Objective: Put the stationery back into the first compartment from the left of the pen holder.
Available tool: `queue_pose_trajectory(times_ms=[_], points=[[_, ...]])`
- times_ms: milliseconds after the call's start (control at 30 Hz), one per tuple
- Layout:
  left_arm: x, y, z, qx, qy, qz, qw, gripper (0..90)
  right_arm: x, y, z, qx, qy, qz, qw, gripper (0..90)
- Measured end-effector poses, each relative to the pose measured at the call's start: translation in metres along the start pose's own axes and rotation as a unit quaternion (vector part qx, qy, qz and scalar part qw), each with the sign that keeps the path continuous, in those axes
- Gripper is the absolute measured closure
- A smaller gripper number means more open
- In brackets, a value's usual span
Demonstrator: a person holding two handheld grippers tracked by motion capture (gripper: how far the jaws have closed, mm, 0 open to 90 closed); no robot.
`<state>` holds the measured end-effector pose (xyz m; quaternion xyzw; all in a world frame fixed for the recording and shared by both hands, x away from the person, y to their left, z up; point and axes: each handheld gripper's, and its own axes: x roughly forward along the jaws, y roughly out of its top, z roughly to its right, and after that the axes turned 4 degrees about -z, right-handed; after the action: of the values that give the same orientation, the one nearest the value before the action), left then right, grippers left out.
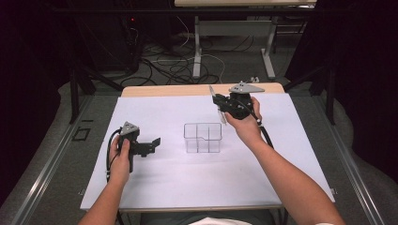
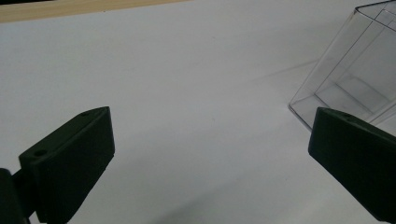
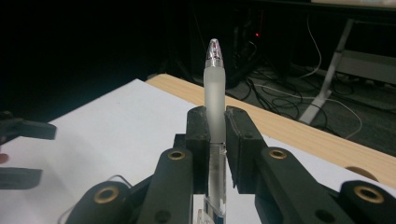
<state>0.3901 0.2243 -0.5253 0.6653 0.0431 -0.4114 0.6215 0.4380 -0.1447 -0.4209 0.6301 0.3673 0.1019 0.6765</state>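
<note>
A clear plastic organiser box (image 1: 202, 138) with several compartments stands in the middle of the white sheet; its corner (image 2: 345, 79) is at the right of the left gripper view. My right gripper (image 1: 218, 106) is lifted above the far right side of the box and shut on a translucent pen (image 3: 215, 112), which stands upright between the jaws with its frosted grip and tip above them. The pen (image 1: 217, 104) shows as a thin tilted stick. My left gripper (image 1: 153, 146) sits low over the sheet left of the box, jaws wide open with nothing between them.
The white sheet (image 1: 155, 178) covers most of the wooden table (image 1: 159, 90). Beyond the far edge is a dark floor with cables (image 1: 173, 65) and the legs of another table (image 1: 197, 51). My left gripper's jaw (image 3: 28, 129) shows at the left edge of the right gripper view.
</note>
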Motion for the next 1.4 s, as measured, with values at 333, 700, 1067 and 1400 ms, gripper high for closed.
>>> queue_pose_trajectory(times_ms=[333, 700, 1067, 1400], points=[[-0.001, 0.000, -0.001, -0.003, -0.003, 0.000, 1.0000, 0.5, 0.002, 0.005, -0.024, -0.011, 0.027, 0.022, 0.9993, 80.1], [0.000, 0.000, -0.002, -0.003, 0.000, 0.003, 1.0000, 0.5, 0.014, 0.008, -0.043, -0.016, 0.044, 0.035, 0.9983, 80.1], [-0.001, 0.000, -0.003, -0.008, -0.002, 0.001, 1.0000, 0.5, 0.025, 0.009, -0.056, -0.022, 0.052, 0.036, 0.9977, 80.1], [-0.002, 0.000, -0.003, -0.009, 0.000, 0.006, 0.9999, 0.5, 0.035, 0.008, -0.067, -0.023, 0.053, 0.048, 0.9972, 80.1]])
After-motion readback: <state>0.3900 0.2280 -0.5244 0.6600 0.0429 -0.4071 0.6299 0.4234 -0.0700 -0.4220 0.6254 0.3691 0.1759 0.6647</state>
